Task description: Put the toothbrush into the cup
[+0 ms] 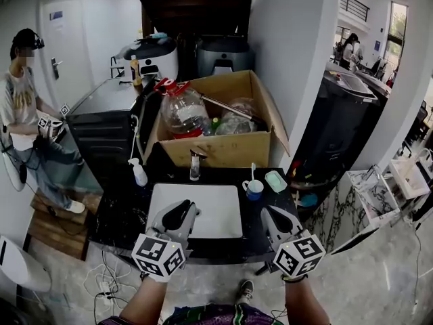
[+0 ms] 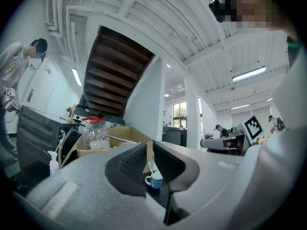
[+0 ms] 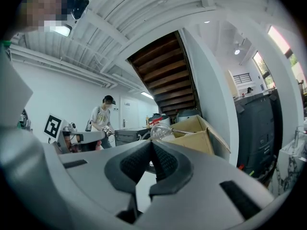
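A blue and white cup (image 1: 254, 189) stands on the black counter (image 1: 122, 215) to the right of the white sink (image 1: 223, 232). A white toothbrush (image 1: 253, 172) stands upright in the cup. Seen from the left gripper view, the cup (image 2: 155, 180) and toothbrush (image 2: 151, 167) show through a thin slit between the jaws. My left gripper (image 1: 181, 208) hovers over the sink's front left, shut and holding nothing. At the counter's front right my right gripper (image 1: 272, 215) is shut and holds nothing, well short of the cup.
A faucet (image 1: 195, 164) rises behind the sink, with a pump bottle (image 1: 139, 173) at its left and a green soap dish (image 1: 275, 181) beside the cup. An open cardboard box (image 1: 223, 147) with a big water bottle (image 1: 184, 110) stands behind. A person (image 1: 27, 107) stands far left.
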`<state>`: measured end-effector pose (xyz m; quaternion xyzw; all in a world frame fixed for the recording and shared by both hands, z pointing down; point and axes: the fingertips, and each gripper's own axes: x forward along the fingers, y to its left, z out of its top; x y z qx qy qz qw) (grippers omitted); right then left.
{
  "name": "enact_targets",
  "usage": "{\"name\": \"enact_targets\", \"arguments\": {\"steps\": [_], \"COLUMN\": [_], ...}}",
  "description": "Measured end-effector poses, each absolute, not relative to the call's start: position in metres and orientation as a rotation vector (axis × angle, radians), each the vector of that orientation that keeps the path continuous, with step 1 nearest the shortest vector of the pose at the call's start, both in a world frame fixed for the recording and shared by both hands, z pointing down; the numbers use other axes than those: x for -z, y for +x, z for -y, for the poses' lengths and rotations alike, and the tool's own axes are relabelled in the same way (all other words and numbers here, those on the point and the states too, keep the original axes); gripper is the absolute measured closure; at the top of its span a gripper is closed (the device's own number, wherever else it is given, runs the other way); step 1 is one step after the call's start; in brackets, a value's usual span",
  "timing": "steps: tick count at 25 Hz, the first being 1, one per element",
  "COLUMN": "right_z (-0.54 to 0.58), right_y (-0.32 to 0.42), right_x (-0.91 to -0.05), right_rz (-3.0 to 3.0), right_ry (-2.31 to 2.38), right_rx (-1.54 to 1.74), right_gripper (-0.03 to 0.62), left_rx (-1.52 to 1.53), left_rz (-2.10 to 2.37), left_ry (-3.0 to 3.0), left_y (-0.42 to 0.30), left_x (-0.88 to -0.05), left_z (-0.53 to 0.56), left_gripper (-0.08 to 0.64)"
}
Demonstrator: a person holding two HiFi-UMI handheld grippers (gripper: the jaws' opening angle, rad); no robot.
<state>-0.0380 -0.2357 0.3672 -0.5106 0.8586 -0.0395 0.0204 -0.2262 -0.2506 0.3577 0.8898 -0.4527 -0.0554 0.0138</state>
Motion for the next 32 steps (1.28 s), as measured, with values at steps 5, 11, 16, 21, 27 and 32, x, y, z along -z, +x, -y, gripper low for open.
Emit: {"name": "enact_targets", "arguments": {"steps": [5, 11, 16, 21, 27, 32], "right_z": [0.231, 0.225, 0.218, 0.214, 0.209, 0.205], "right_y": [-0.035, -0.031, -0.026, -0.018, -0.019, -0.022], "right_x": [-0.361, -0.361, -0.354, -0.348, -0.349, -0.35], "right_rz": [-2.637, -2.617, -2.582, -2.53, -2.529, -2.534], "right_ry": [-1.587, -1.604, -1.634, -1.693, -1.697, -1.689], "right_rx": [0.103, 0.09, 0.057, 0.028, 0.026, 0.03], "right_gripper": [0.589, 0.589, 0.59, 0.591, 0.591, 0.591], "left_rx": [0.174, 0.222, 0.238, 0.236, 0.239, 0.235], "left_rz": [1.464, 1.509, 1.523, 1.525, 1.508, 1.493], "left_ry": [2.761, 2.75, 2.737, 2.739, 2.744, 2.749], "left_y": [-0.237, -0.247, -0.251, -0.25, -0.248, -0.248], "left_x": [-0.351, -0.343, -0.343, -0.345, -0.348, -0.35], "left_z": [0.244, 0.235, 0.232, 0.229, 0.225, 0.222], "left_gripper": [0.528, 0.545, 0.545, 0.545, 0.545, 0.544]}}
